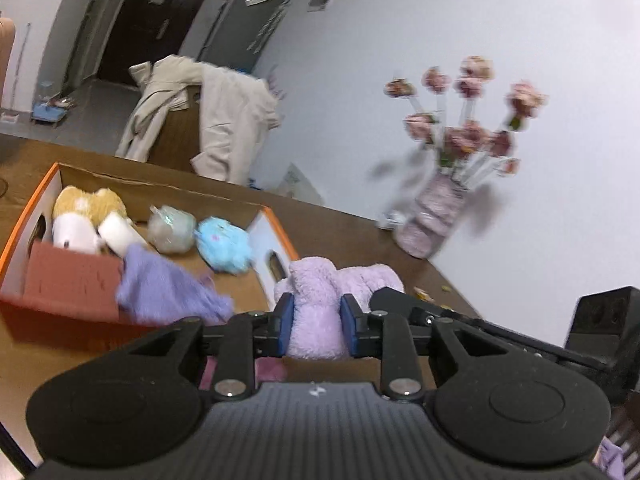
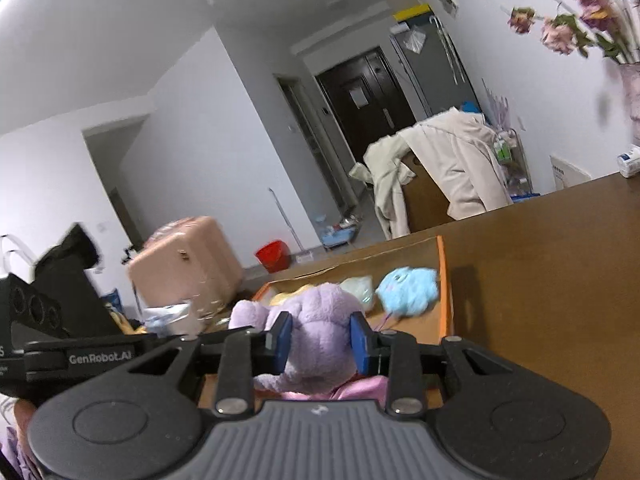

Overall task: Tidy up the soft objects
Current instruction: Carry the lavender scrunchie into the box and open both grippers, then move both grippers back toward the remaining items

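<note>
On the left stood an orange-edged cardboard box [image 1: 48,184] on the brown tabletop [image 1: 360,236]. Inside it, from left to right, lay a tan-and-white plush toy [image 1: 86,216], a pale green soft ball [image 1: 172,229] and a blue fluffy toy [image 1: 224,244], the last two just beside each other. A lavender cloth [image 1: 168,292] draped over the box's near wall.

Right of the box, the left gripper [image 1: 316,322] had its blue-padded fingers [image 1: 285,320] closed on one part of a lilac plush toy [image 1: 316,300], the pads pressing its sides. The right gripper [image 2: 319,344] gripped another part of the same toy, seen from its own camera as a rounded lilac bulk [image 2: 320,320] squeezed between its fingers [image 2: 360,344], held in front of the box. The toy's exact height above the tabletop could not be told.

Further right, against the white wall, stood a pink vase [image 1: 432,216] of dusty-pink flowers [image 1: 468,136]. Beyond the tabletop, a beige coat [image 1: 224,120] hung over a brown box.
</note>
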The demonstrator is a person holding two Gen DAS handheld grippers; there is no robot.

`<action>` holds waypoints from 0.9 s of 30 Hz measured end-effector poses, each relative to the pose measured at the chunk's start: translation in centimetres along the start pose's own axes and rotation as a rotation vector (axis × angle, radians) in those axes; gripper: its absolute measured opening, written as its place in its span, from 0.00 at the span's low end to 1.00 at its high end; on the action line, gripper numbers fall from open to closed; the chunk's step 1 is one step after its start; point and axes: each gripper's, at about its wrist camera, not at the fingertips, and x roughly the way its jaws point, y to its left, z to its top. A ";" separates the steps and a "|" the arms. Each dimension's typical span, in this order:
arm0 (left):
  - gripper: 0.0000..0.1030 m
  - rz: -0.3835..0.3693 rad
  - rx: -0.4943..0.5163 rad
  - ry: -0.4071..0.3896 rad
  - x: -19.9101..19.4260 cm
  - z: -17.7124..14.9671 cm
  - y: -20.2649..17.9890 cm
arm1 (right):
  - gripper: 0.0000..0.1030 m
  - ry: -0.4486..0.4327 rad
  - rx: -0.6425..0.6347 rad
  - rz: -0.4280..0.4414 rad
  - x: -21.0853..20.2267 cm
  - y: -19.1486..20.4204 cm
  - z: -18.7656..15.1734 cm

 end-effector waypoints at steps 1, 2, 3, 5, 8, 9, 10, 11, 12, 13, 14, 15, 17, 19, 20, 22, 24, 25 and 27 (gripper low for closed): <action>0.25 0.002 -0.015 0.018 1.6 0.8 0.9 | 0.29 0.010 0.006 -0.016 1.4 -0.5 0.6; 0.25 0.006 -0.027 0.030 2.9 1.3 1.6 | 0.29 0.021 -0.001 -0.037 2.9 -0.8 1.1; 0.25 0.016 -0.043 0.044 4.4 1.8 2.5 | 0.29 0.029 -0.016 -0.057 4.1 -1.1 1.4; 0.25 0.036 -0.062 0.074 7.1 2.2 4.0 | 0.29 0.054 -0.030 -0.088 6.6 -1.8 1.7; 0.25 0.058 -0.076 0.126 10.3 1.8 5.8 | 0.33 0.095 -0.043 -0.143 9.7 -3.0 1.6; 0.28 0.067 -0.067 0.141 11.1 1.4 6.0 | 0.33 0.121 -0.051 -0.166 10.6 -3.4 1.4; 0.31 0.080 -0.053 0.151 11.6 1.0 6.2 | 0.35 0.135 -0.056 -0.186 11.1 -3.6 1.0; 0.34 0.088 -0.038 0.156 11.8 0.5 6.3 | 0.40 0.135 -0.063 -0.204 11.3 -3.8 0.7; 0.35 0.084 -0.011 0.160 11.9 0.1 6.2 | 0.46 0.130 -0.076 -0.210 11.3 -3.8 0.5; 0.36 0.086 0.007 0.160 11.7 -0.1 6.2 | 0.49 0.119 -0.085 -0.213 11.1 -3.7 0.5; 0.40 0.092 0.015 0.149 11.4 -0.2 6.1 | 0.52 0.106 -0.093 -0.212 10.8 -3.5 0.5; 0.44 0.098 0.024 0.133 10.9 -0.1 6.1 | 0.54 0.097 -0.102 -0.215 10.5 -3.4 0.7; 0.44 0.113 0.040 0.105 9.6 0.4 5.7 | 0.54 0.072 -0.114 -0.227 9.5 -3.1 1.1; 0.46 0.118 0.067 0.076 7.6 0.8 5.0 | 0.54 0.041 -0.126 -0.217 8.1 -2.5 1.8; 0.48 0.126 0.083 0.062 6.7 1.0 4.6 | 0.54 0.029 -0.126 -0.207 7.2 -2.2 2.0; 0.52 0.164 0.130 0.024 4.1 1.0 3.5 | 0.55 0.013 -0.128 -0.188 5.2 -1.6 2.2; 0.55 0.203 0.183 -0.005 1.6 0.4 2.5 | 0.60 0.014 -0.141 -0.176 3.3 -0.9 2.1; 0.55 0.224 0.210 -0.023 0.1 -0.1 2.0 | 0.62 0.025 -0.153 -0.170 2.4 -0.5 1.9; 0.59 0.254 0.240 -0.062 -2.5 -1.0 1.2 | 0.65 0.033 -0.179 -0.149 0.3 0.3 1.2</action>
